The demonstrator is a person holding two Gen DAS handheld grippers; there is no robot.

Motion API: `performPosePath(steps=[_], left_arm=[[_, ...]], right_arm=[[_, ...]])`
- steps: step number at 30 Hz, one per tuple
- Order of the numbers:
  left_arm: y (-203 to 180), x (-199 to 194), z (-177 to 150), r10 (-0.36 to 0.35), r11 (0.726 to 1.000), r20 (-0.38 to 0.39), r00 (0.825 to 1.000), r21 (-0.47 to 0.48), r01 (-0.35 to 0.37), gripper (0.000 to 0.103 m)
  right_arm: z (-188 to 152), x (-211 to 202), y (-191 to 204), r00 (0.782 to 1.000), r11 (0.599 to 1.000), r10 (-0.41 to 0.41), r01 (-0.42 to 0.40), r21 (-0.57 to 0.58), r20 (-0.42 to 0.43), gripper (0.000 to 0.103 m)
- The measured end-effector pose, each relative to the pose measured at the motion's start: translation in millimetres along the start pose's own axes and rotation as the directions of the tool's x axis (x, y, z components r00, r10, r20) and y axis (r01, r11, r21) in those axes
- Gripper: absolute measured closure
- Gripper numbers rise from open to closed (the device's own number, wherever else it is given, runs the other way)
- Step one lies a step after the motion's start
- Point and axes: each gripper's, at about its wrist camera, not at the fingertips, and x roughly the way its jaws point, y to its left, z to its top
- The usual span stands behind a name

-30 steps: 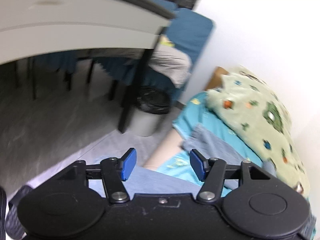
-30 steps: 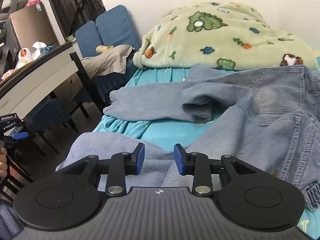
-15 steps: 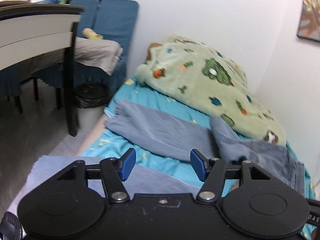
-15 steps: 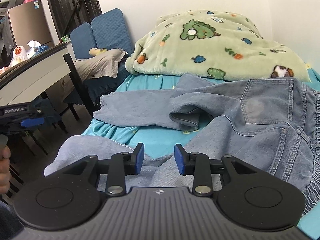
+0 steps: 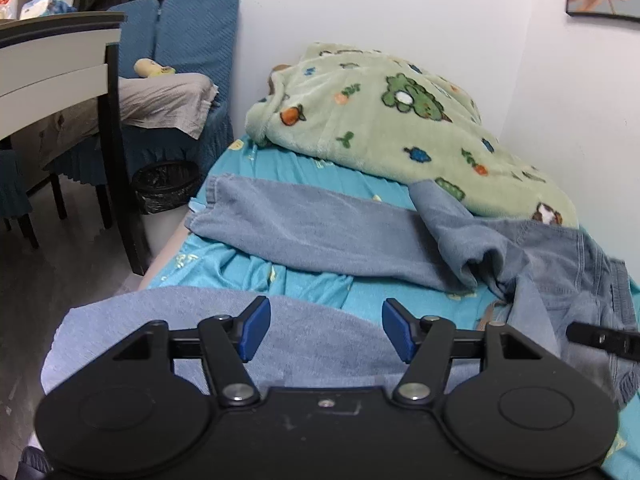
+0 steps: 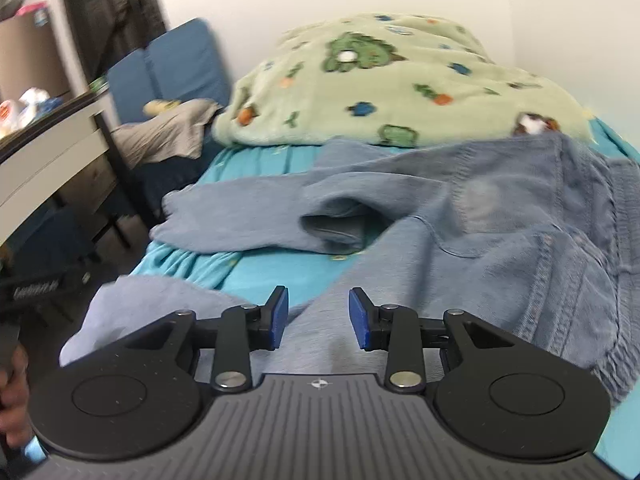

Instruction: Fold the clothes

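1. Crosswise on the bed (image 5: 248,276) lie faded blue denim jeans (image 5: 320,236), legs running left toward the bed's edge, waistband at right.
2. Behind them sits a fluffy green cartoon-print blanket (image 5: 392,120).
3. Left gripper (image 5: 326,330) and right gripper (image 6: 318,318) hover released over the near leg, gripping nothing.
4. Beside the bed stands a black-lined bin (image 5: 164,184); its contents cannot be made out.

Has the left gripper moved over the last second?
Yes. The left gripper has swung away from the desk and the floor toward the bed, and now faces the jeans and green blanket.
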Motion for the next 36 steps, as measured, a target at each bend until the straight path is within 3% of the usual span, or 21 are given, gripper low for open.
performPosePath(steps=[7,15,19,26,32,36], left_arm=[[-2,10,-12,-0.001,1.0,-0.049,0.999,0.026,0.002,0.044],[-13,7,-13,0.037,0.998,-0.036,0.999,0.042,-0.035,0.042],[-20,7,-14,0.039,0.998,-0.039,0.998,0.059,-0.037,0.041],[-19,12,-16,0.022,0.998,-0.068,0.997,0.056,-0.018,0.041],[-14,6,-13,0.001,1.0,-0.042,0.999,0.028,0.0,0.04],[-13,2,-10,-0.01,1.0,-0.023,1.0,0.015,0.011,0.036]], right_arm=[[-1,-6,-25,0.992,0.983,-0.117,0.11,0.148,0.037,0.068],[-4,-9,-38,0.988,0.977,-0.15,0.142,0.161,0.039,0.068],[-5,-9,-55,0.987,0.96,-0.159,0.151,0.237,0.016,0.067],[-12,-14,-98,0.99,0.854,-0.138,0.127,0.504,-0.017,0.065],[-22,-12,-117,0.99,0.75,-0.131,0.135,0.648,-0.055,0.061],[-29,-12,-124,0.99,0.682,-0.105,0.14,0.718,-0.093,0.051]])
